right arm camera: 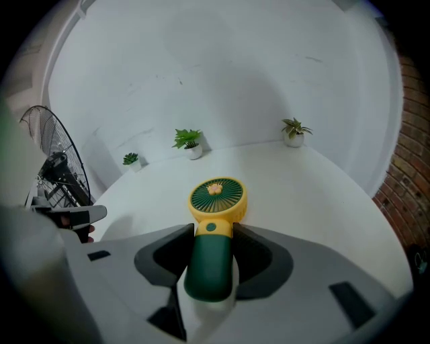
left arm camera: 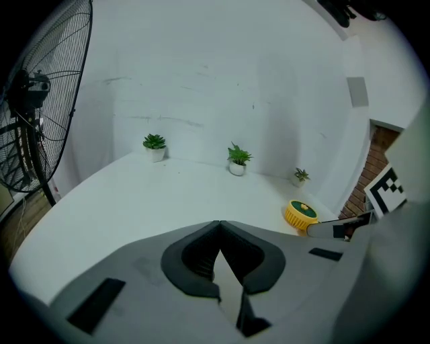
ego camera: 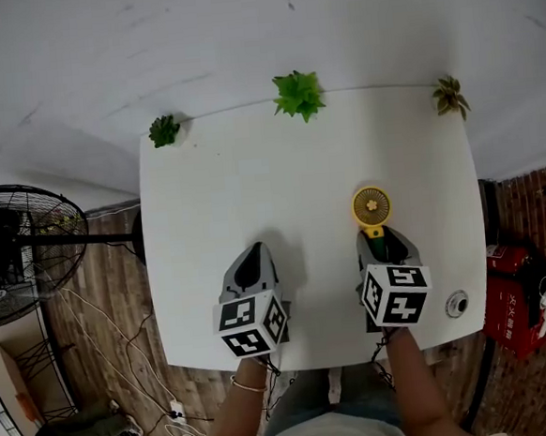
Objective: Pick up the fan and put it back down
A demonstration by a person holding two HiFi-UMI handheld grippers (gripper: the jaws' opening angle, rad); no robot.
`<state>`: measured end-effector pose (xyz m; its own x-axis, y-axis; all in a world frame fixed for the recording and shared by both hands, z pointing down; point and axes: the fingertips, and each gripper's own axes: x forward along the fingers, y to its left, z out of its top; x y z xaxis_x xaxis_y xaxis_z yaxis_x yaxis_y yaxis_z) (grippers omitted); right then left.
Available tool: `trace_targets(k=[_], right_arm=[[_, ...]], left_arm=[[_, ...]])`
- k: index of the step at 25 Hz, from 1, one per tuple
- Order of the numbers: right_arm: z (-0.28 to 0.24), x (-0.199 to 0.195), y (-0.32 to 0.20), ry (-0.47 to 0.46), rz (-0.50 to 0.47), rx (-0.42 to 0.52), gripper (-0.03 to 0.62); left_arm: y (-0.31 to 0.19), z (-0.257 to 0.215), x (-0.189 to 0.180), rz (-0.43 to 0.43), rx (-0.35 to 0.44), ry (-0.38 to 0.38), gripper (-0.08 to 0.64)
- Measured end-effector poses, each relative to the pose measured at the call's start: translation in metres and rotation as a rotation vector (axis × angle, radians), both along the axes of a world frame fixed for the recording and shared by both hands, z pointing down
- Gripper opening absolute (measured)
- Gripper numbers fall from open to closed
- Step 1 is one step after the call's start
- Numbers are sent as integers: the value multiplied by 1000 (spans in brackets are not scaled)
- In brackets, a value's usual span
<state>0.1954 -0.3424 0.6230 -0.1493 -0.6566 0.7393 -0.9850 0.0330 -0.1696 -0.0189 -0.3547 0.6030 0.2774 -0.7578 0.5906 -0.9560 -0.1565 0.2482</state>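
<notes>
Recorded right gripper [ego camera: 381,236] [right arm camera: 213,232] closed on the fan [ego camera: 372,205] [right arm camera: 216,198]: jaws pressed to either side of the dark green handle just below the yellow head, handle running back between them toward the camera. Saw the round yellow head with its green grille sticking out past the jaw tips, facing up. Placed fan over the right half of the white table [ego camera: 252,186], toward the near edge. Could not tell whether resting on the top or raised just clear of it.

Found left gripper [ego camera: 253,251] [left arm camera: 220,223] with jaws brought together, tips meeting, nothing between them. Held low over the table's near-left part, well apart from the fan; glimpsed fan [left arm camera: 300,213] at right in the left gripper view, beside the right gripper's jaw.

Counted three small potted plants along the far edge: left [ego camera: 163,130], middle [ego camera: 298,94], right corner [ego camera: 450,95]. Noted a small round fitting [ego camera: 457,303] in the table near the right front corner.

Logged a black floor fan [ego camera: 17,251] [left arm camera: 27,101] standing off the table's left side, on a wood floor with loose cables [ego camera: 124,356]. Spotted a red object [ego camera: 514,287] on the floor at right; could not identify it.
</notes>
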Motion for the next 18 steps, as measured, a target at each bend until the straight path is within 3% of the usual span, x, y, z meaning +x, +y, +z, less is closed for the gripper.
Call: trace_targets(k=[10, 18], right_arm=[[12, 2, 7, 11, -29, -57, 186], [5, 4, 7, -9, -21, -30, 202]], left_arm=[[6, -4, 0, -16, 3, -5, 12], [10, -11, 3, -15, 15, -5, 12]])
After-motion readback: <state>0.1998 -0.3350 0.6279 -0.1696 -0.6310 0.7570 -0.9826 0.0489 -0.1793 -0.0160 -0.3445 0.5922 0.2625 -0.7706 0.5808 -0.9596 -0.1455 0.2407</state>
